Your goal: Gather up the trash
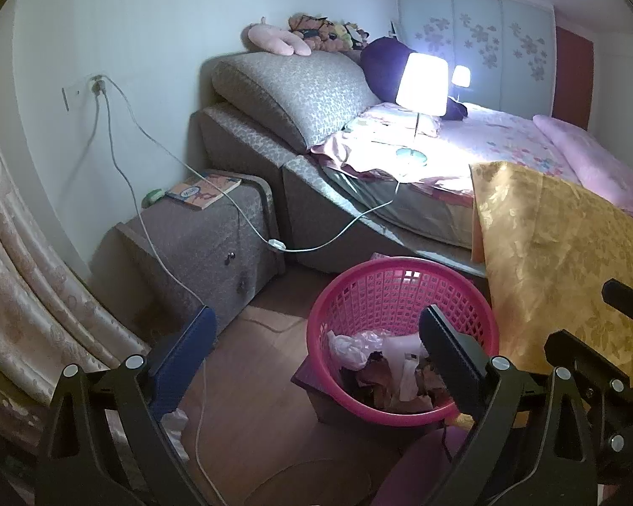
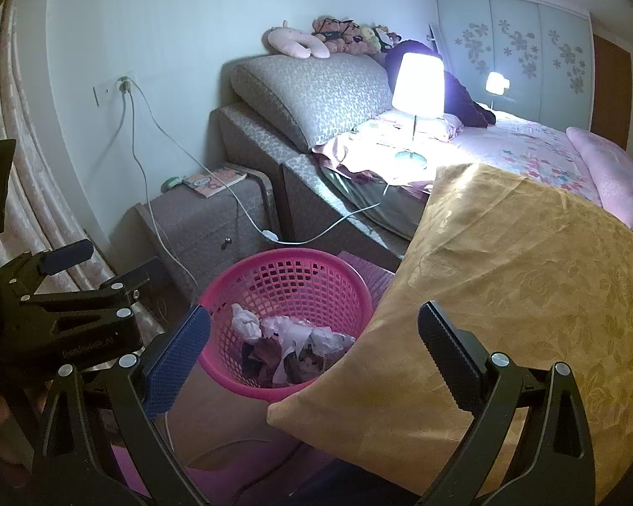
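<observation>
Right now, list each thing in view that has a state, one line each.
Left gripper: open, holding nothing.
Right gripper: open, holding nothing.
Pink basket: upright, partly filled with crumpled trash.
Bedside lamp: switched on.
Wall plug: plugged in, cords hanging.
Nightstand: door shut.
Book: closed, flat on nightstand.

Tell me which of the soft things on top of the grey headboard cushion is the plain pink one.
The pink neck pillow at the left end of the headboard cushion. It is plain and curved; the plush toys beside it are a mixed brown and multicoloured heap.
</observation>
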Tool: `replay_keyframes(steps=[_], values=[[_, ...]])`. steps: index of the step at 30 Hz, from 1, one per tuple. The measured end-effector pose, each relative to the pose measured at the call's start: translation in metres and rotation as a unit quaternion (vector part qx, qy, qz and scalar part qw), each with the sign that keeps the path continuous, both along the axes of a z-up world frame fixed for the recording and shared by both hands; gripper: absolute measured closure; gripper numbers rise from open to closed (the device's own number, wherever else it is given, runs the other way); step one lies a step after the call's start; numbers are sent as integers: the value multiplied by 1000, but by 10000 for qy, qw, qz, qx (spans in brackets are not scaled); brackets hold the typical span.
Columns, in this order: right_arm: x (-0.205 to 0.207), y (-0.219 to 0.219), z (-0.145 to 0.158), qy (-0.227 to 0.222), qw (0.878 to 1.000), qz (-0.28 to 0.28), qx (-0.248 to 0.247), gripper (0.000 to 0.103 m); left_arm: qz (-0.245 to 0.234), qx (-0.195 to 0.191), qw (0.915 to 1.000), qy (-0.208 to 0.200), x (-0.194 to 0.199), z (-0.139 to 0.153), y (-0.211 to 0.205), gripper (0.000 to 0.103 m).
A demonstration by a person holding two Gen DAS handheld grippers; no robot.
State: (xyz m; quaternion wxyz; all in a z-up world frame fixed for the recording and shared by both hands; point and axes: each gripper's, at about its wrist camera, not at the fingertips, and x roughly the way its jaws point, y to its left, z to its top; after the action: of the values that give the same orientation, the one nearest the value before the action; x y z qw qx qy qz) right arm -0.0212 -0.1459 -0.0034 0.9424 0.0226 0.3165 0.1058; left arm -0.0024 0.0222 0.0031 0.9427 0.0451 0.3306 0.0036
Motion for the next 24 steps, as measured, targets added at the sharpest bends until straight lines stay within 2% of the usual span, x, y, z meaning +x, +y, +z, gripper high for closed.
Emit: replay_keyframes(steps=[24], values=[[-2,2,-4,38,10000,9,0,7,-61,30,10000,-24,1,-1,1,10]])
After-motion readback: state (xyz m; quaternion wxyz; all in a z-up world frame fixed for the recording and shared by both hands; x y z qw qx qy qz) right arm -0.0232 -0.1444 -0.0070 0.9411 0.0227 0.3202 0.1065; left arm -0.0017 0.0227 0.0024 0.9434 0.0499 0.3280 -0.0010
